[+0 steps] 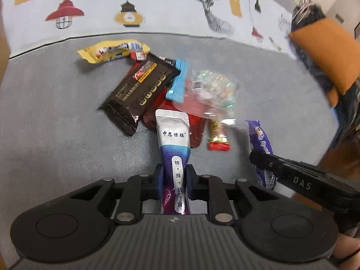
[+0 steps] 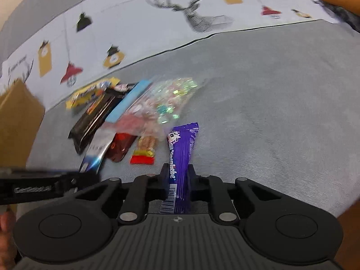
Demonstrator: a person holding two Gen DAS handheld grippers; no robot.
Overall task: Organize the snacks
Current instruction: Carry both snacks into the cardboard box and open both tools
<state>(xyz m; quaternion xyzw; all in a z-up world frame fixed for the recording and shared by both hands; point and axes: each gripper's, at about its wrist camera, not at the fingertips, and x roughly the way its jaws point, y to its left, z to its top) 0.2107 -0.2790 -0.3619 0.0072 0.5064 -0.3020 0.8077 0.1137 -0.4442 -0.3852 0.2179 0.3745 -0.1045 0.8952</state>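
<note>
My left gripper (image 1: 175, 175) is shut on a white and purple pouch (image 1: 173, 135) with Chinese print, its top pointing at the snack pile. My right gripper (image 2: 178, 175) is shut on a purple Alpenliebe candy stick (image 2: 182, 148); it also shows in the left wrist view (image 1: 262, 141). The pile on the grey sofa seat holds a dark brown packet (image 1: 139, 90), a yellow packet (image 1: 112, 50), a blue bar (image 1: 177, 81), a clear bag of colourful candies (image 1: 211, 87), a red pouch (image 1: 195, 126) and a small red and gold sweet (image 1: 218, 138).
The grey sofa seat (image 1: 56, 123) has a patterned backrest (image 1: 157, 4) behind the pile. An orange cushion (image 1: 328, 51) sits at the right. A brown cardboard box (image 2: 20, 121) stands left of the pile in the right wrist view.
</note>
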